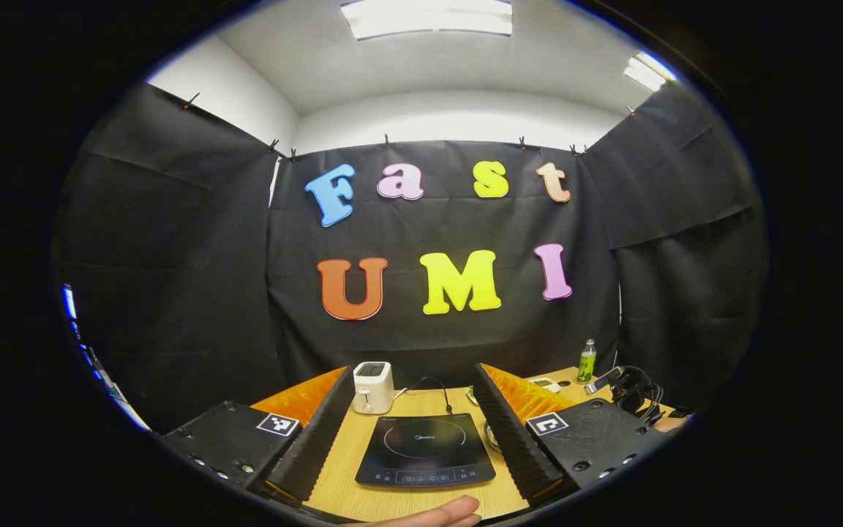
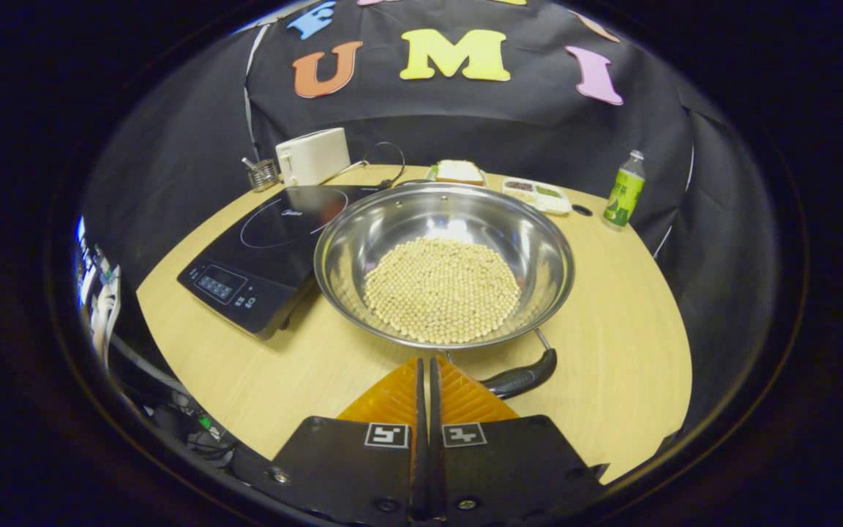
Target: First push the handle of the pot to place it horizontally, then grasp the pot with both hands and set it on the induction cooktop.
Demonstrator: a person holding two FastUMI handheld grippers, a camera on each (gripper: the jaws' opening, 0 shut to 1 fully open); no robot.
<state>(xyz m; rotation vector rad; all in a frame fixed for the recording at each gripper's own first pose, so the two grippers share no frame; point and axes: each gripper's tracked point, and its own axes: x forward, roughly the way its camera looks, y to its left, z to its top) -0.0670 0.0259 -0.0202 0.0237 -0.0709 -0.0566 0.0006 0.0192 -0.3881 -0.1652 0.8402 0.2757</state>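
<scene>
In the right gripper view, a wide steel pot (image 2: 392, 227) holding a layer of pale beans (image 2: 442, 289) stands on the wooden table (image 2: 612, 322), just right of the black induction cooktop (image 2: 275, 227). Its black handle (image 2: 524, 378) points toward me and to the right, lying on the table. My right gripper (image 2: 425, 360) is shut with nothing between the fingers, its tips at the pot's near rim just left of the handle. In the left gripper view, my left gripper (image 1: 416, 368) is open wide and held above the table, with the cooktop (image 1: 425, 450) framed between its fingers.
A white toaster (image 2: 313, 156) and a small wire holder (image 2: 264, 173) stand behind the cooktop. Bread on a plate (image 2: 458, 172), a food tray (image 2: 536, 194) and a green bottle (image 2: 623, 192) sit along the back edge. A person's fingertip (image 1: 436, 514) shows at the bottom.
</scene>
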